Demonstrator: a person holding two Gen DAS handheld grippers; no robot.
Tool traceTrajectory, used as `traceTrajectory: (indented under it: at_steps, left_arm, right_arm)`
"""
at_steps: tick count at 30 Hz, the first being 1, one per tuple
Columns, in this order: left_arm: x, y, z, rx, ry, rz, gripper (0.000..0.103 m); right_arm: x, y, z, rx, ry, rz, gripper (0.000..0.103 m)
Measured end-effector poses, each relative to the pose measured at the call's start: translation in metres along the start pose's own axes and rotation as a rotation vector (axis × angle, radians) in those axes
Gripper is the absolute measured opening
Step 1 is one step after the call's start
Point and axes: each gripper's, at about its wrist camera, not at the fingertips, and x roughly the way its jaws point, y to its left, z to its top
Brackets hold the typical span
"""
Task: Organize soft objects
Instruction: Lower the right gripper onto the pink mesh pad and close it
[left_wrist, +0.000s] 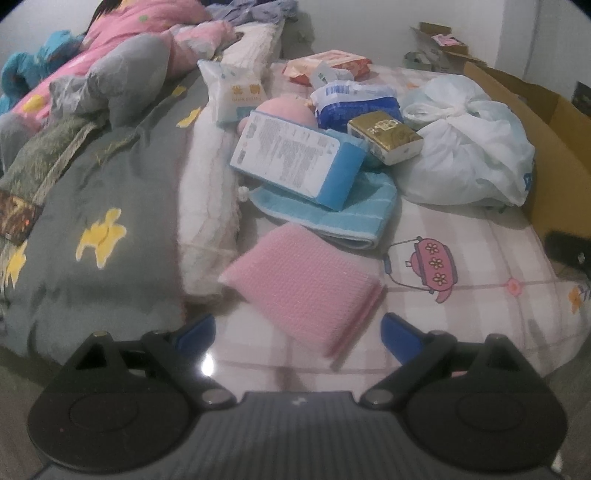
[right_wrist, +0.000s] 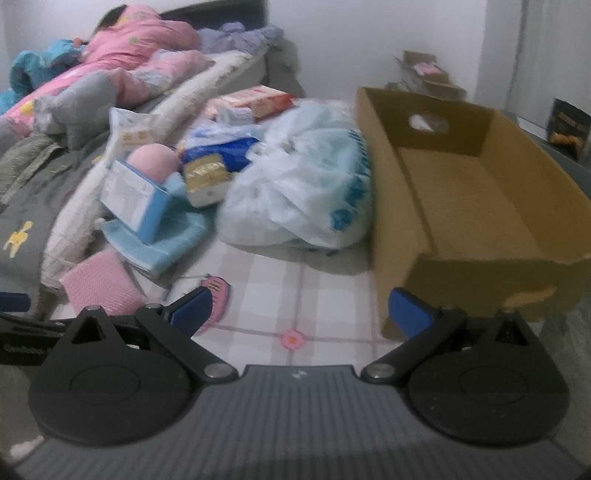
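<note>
A bed (left_wrist: 461, 306) with a checked pink sheet carries a heap of soft goods: a folded pink cloth (left_wrist: 306, 284) lies nearest the left gripper (left_wrist: 297, 328), whose blue fingers (left_wrist: 400, 334) are spread wide and hold nothing. Behind the cloth a blue box (left_wrist: 299, 162) rests tilted on a folded blue towel (left_wrist: 332, 218), with a gold tissue pack (left_wrist: 384, 136) and a knotted white plastic bag (left_wrist: 465, 147) just beside them. A grey quilt (left_wrist: 110, 221) with yellow shapes crowds the left side. The right gripper (right_wrist: 297, 314) is likewise spread and empty, above bare sheet. Its view alone shows inside the cardboard box (right_wrist: 461, 199), open-topped and with nothing in it, touching the bag. A person in pink pyjamas (right_wrist: 144, 48) lies at the far end.
</note>
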Motion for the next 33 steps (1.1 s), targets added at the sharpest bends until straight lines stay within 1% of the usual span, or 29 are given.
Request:
traceTrajectory:
  at_steps: [4, 6, 9, 11, 13, 15, 18, 19, 20, 21, 22, 23, 25, 26, 28, 33]
  left_arm:
    - [0.002, 0.014, -0.006, 0.044, -0.044, -0.057, 0.097]
    - [0.005, 0.021, -0.009, 0.046, -0.051, -0.092, 0.097]
    - [0.009, 0.033, -0.015, 0.019, -0.056, -0.146, 0.096]
    - [0.014, 0.04, -0.017, -0.016, -0.052, -0.181, 0.094]
    - [0.02, 0.046, -0.017, -0.045, -0.038, -0.203, 0.087]
    - [0.026, 0.052, -0.017, -0.067, -0.025, -0.229, 0.081]
    - [0.033, 0.055, -0.016, -0.08, -0.014, -0.256, 0.069]
    - [0.035, 0.055, -0.016, -0.076, -0.011, -0.262, 0.067]
    - [0.037, 0.055, -0.016, -0.073, -0.007, -0.268, 0.066]
    - [0.039, 0.055, -0.015, -0.069, -0.001, -0.273, 0.062]
    - [0.041, 0.055, -0.015, -0.066, 0.005, -0.278, 0.059]
    - [0.042, 0.056, -0.016, -0.064, 0.015, -0.287, 0.058]
    - [0.045, 0.057, -0.016, -0.061, 0.027, -0.297, 0.059]
    - [0.046, 0.058, -0.016, -0.056, 0.031, -0.306, 0.06]
    - [0.05, 0.058, -0.014, -0.049, 0.041, -0.317, 0.062]
    - [0.054, 0.056, -0.008, -0.04, 0.049, -0.302, 0.069]
  right_arm:
    - [0.009, 0.016, 0.012, -0.022, -0.035, 0.135, 0.102]
    - [0.019, 0.022, 0.019, -0.008, -0.031, 0.216, 0.102]
    - [0.04, 0.033, 0.029, 0.032, 0.018, 0.334, 0.102]
    - [0.054, 0.043, 0.033, 0.047, 0.055, 0.426, 0.102]
    - [0.071, 0.056, 0.035, 0.055, 0.108, 0.502, 0.101]
    - [0.086, 0.069, 0.035, 0.047, 0.161, 0.55, 0.097]
    - [0.113, 0.086, 0.033, 0.041, 0.237, 0.58, 0.078]
    - [0.121, 0.088, 0.029, 0.05, 0.261, 0.583, 0.067]
    - [0.129, 0.091, 0.027, 0.065, 0.287, 0.587, 0.06]
    - [0.136, 0.093, 0.025, 0.087, 0.314, 0.593, 0.056]
    - [0.142, 0.094, 0.022, 0.111, 0.342, 0.597, 0.05]
    - [0.146, 0.096, 0.017, 0.133, 0.38, 0.606, 0.047]
    - [0.149, 0.096, 0.011, 0.153, 0.424, 0.644, 0.046]
    - [0.148, 0.098, 0.008, 0.15, 0.439, 0.646, 0.046]
    - [0.143, 0.1, 0.009, 0.133, 0.429, 0.631, 0.046]
    - [0.146, 0.094, 0.017, 0.163, 0.403, 0.604, 0.046]
